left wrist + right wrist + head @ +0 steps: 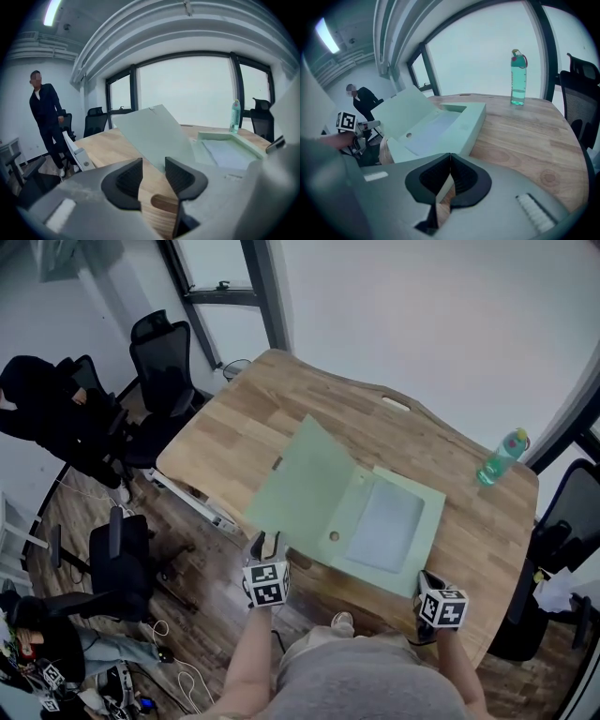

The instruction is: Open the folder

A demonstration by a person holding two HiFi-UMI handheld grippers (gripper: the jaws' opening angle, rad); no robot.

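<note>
Pale sheet point(386, 524) inside open green folder point(339, 519) on worktop point(234, 427); cover point(302, 486) raised, leaning left, spine running near-to-far. Left fingers point(127, 180) apart, empty; right fingers point(465, 180) together.

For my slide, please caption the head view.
Green folder open on wooden table; left hand-held gripper open, right hand-held gripper shut on its corner.
</note>
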